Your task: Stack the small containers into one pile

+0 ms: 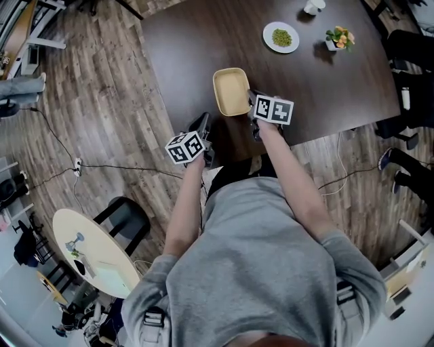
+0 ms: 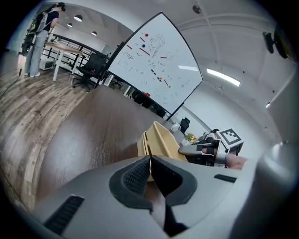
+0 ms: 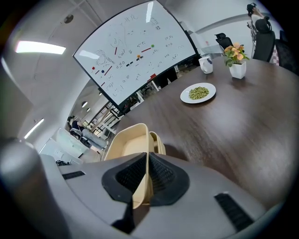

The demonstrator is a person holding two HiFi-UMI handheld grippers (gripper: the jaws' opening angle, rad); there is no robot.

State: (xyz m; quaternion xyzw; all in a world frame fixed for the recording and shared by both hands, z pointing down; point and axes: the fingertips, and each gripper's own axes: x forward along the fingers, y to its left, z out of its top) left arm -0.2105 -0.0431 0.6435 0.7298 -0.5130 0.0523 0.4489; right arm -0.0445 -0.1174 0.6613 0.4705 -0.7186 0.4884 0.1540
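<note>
At the near edge of the worktop, about midway along it: beige containers, one nested inside another, openings up.

Left gripper: clamps a thin wall at the pile's near-left corner, jaws pressed in with only that wall between the pads.

Right gripper: pinches the rim on the near-right side the same way.

Cannot tell whether resting on the wood or held just off it.

Toward the far edge, well apart from the pile: white plate with green food, small potted plant with orange flowers to its right, white cup at the far edge itself.

Covering the near edge in the head view: marker cubes and both forearms.

Off the worktop: whiteboard beyond the far side, cable across the wooden floor, pale round table to the left.
</note>
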